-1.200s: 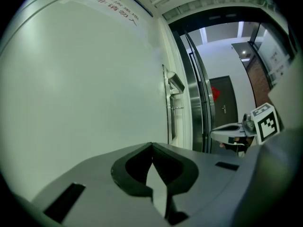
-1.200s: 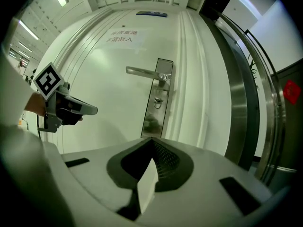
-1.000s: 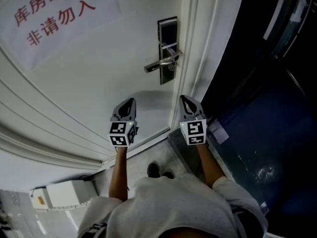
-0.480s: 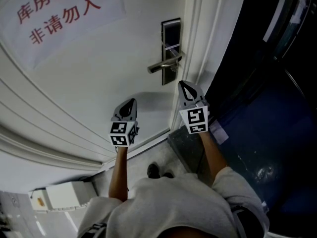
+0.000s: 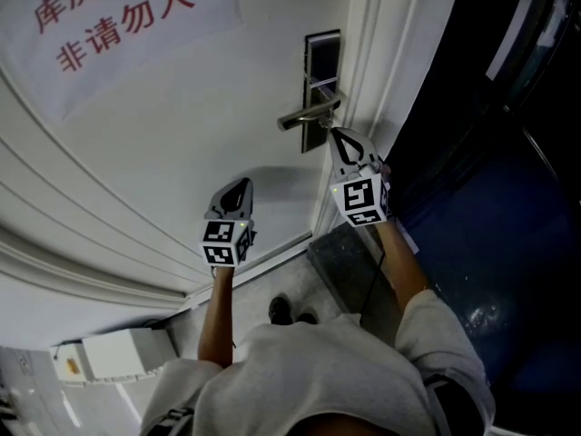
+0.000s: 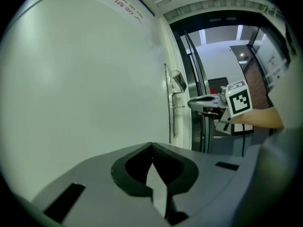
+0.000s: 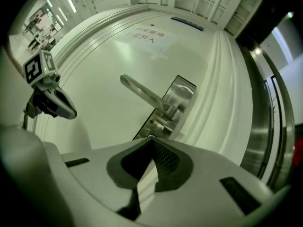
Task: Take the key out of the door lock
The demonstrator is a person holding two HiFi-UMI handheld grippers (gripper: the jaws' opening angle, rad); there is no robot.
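A steel lock plate (image 5: 322, 62) with a lever handle (image 5: 304, 116) sits at the white door's right edge. My right gripper (image 5: 336, 132) is shut and empty, its tips just under the handle, close to the plate's lower part. In the right gripper view the handle (image 7: 142, 92) and plate (image 7: 182, 96) lie right ahead of the shut tips (image 7: 150, 137). In the left gripper view a thin metal pin, seemingly the key (image 6: 178, 107), sticks out below the handle, a little apart from the right gripper (image 6: 191, 103). My left gripper (image 5: 241, 183) is shut, lower left, facing bare door.
A paper sign (image 5: 109, 25) with red characters hangs on the door at the upper left. The white door frame (image 5: 381, 62) borders a dark opening (image 5: 490, 153) on the right. A white box (image 5: 109, 357) lies on the floor by the person's feet.
The right gripper has risen toward the handle and lock plate and rolled somewhat. The left gripper has stayed where it was.
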